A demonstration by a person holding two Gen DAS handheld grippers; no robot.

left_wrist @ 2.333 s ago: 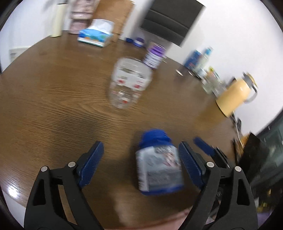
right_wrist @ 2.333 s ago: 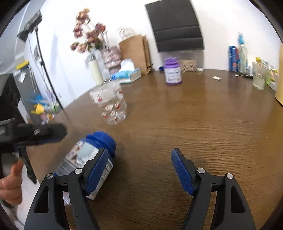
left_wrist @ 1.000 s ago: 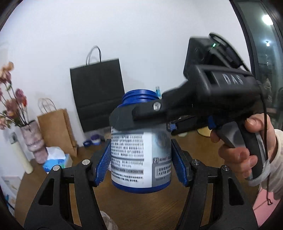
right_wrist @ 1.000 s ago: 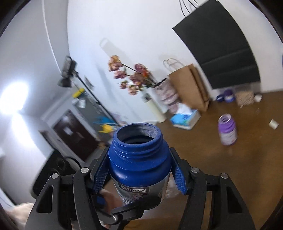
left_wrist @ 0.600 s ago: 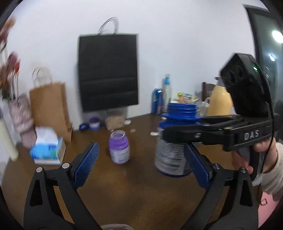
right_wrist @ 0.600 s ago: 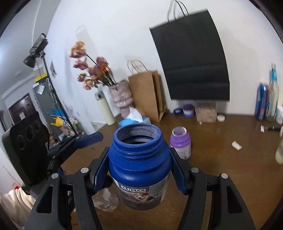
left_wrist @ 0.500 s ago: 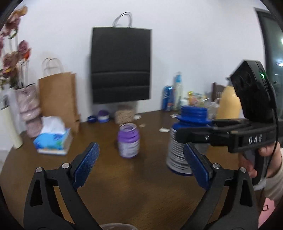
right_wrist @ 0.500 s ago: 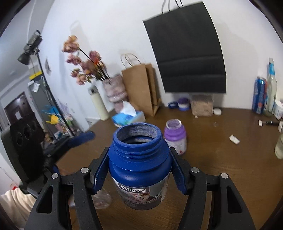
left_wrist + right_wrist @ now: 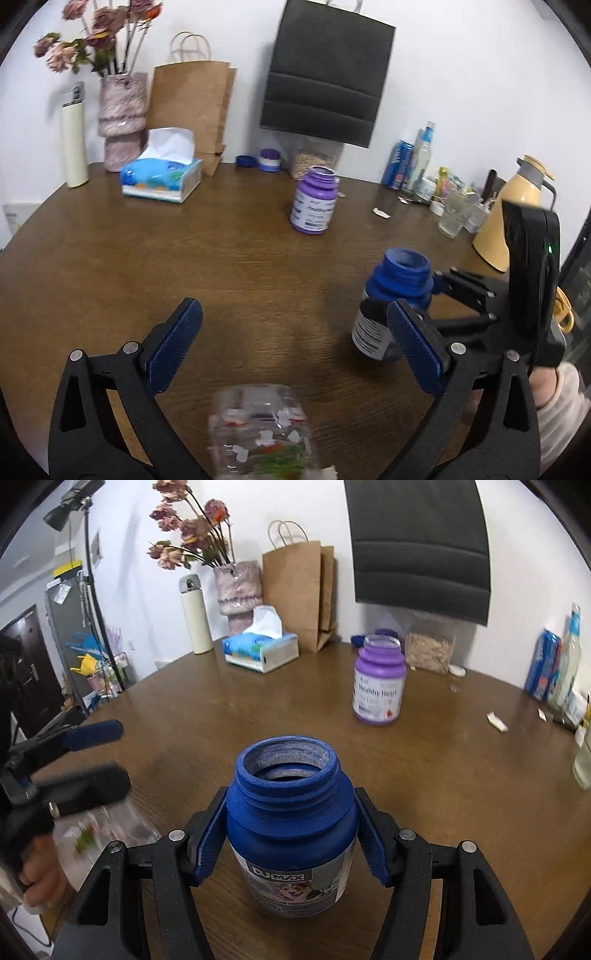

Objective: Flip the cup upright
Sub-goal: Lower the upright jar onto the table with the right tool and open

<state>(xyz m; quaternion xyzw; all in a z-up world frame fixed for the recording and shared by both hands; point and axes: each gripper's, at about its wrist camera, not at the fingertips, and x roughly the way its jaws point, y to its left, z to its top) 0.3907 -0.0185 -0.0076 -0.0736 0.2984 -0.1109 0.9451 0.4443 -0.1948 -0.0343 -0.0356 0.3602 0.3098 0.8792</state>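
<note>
A blue jar (image 9: pixel 291 830) with a printed label stands upright, mouth open and facing up, at or just above the brown table (image 9: pixel 461 775). My right gripper (image 9: pixel 292 836) is shut on its shoulder. In the left wrist view the same blue jar (image 9: pixel 395 295) sits at the right. My left gripper (image 9: pixel 295 328) is open over the table. A clear plastic cup (image 9: pixel 262 432) with small printed figures lies low between its fingers, close to the camera. The cup is blurred and I cannot tell which end is up. That clear cup (image 9: pixel 103 830) shows at the left in the right wrist view, beside a hand (image 9: pixel 37 878).
A purple jar (image 9: pixel 314 206) stands mid-table. At the back are a tissue box (image 9: pixel 162 177), a vase of dried flowers (image 9: pixel 120 122), a white flask (image 9: pixel 74 147) and paper bags. A yellow jug (image 9: pixel 513 214), a glass (image 9: pixel 452 218) and bottles crowd the right edge.
My left gripper let go of the blue jar and tilted down, bringing the clear cup between its fingers. My right gripper lowered the jar toward the table.
</note>
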